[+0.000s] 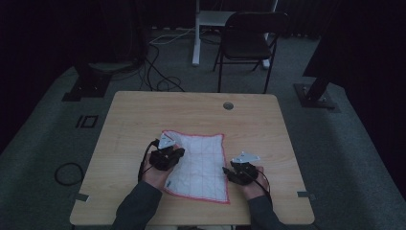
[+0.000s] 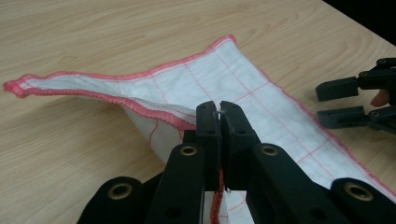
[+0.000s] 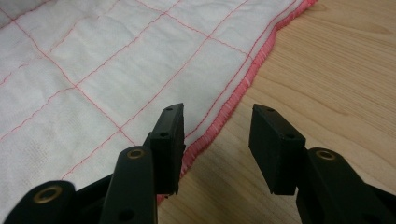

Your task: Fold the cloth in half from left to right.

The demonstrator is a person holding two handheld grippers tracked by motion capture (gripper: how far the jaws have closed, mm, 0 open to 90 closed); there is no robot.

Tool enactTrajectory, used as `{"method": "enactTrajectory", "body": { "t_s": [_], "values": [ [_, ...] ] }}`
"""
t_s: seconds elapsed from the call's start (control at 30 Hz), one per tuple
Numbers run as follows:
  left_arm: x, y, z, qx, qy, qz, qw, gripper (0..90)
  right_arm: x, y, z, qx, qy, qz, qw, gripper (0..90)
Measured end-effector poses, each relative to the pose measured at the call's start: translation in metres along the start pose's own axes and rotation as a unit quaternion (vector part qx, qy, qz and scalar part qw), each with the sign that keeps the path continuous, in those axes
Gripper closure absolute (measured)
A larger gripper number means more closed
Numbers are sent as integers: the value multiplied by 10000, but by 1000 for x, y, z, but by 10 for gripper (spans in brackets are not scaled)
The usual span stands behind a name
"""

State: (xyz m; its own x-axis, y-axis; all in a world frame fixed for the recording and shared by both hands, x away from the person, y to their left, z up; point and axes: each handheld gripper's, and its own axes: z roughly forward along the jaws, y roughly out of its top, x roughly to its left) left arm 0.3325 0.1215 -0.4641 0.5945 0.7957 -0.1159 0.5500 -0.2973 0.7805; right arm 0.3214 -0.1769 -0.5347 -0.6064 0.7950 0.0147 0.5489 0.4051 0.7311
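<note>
A white cloth (image 1: pixel 203 165) with a red grid and a red hem lies on the wooden table (image 1: pixel 143 110), near its front middle. My left gripper (image 1: pixel 180 153) is at the cloth's left edge. In the left gripper view the cloth (image 2: pixel 243 79) is lifted there into a fold, and the left gripper (image 2: pixel 218 111) is shut on its red hem. My right gripper (image 1: pixel 226 173) rests at the cloth's right edge. In the right gripper view the right gripper (image 3: pixel 217 126) is open and straddles the hem, one jaw over the cloth (image 3: pixel 116 70), the other over bare wood.
A round cable hole (image 1: pixel 228 106) sits near the table's far edge. A dark folding chair (image 1: pixel 249 38) stands behind the table, with cables (image 1: pixel 163 81) on the floor. Bare wood surrounds the cloth on all sides.
</note>
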Motion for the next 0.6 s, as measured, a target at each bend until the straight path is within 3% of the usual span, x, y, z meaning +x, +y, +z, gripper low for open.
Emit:
{"method": "enactTrajectory", "body": {
  "t_s": [0.6],
  "values": [
    [-16, 9, 12, -18, -164, 119, 9998, 875, -1, -1, 0, 14, -65, 31, 10000, 576]
  ]
}}
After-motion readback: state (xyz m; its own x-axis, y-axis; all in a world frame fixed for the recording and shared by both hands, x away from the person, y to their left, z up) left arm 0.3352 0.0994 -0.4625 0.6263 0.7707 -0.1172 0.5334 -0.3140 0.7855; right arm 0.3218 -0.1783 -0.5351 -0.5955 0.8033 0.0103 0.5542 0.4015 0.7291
